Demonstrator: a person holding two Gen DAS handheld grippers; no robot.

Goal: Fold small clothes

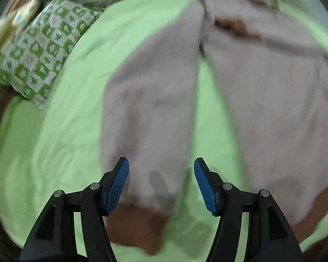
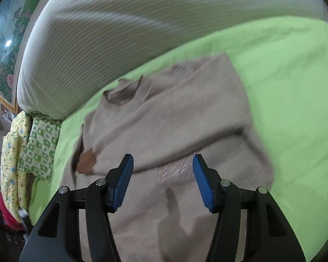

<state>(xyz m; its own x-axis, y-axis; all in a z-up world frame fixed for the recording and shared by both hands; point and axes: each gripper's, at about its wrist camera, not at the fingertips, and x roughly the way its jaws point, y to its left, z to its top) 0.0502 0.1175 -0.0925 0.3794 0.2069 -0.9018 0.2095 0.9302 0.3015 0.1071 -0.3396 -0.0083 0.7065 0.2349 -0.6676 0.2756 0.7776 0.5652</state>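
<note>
Beige knit, the sweater (image 2: 164, 120) lies on the green sheet (image 2: 295, 87), collar toward eleven o'clock in the right wrist view. One sleeve already lies folded across the chest, its brown cuff (image 2: 86, 160) at nine o'clock. The other sleeve (image 1: 146, 109) stretches out straight, its brown cuff under the left gripper (image 1: 161, 170), whose fingers gape wide, holding nothing. The right gripper (image 2: 163, 166) hovers over the body, equally wide and empty. Likely left: second sleeve, then body folds.
</note>
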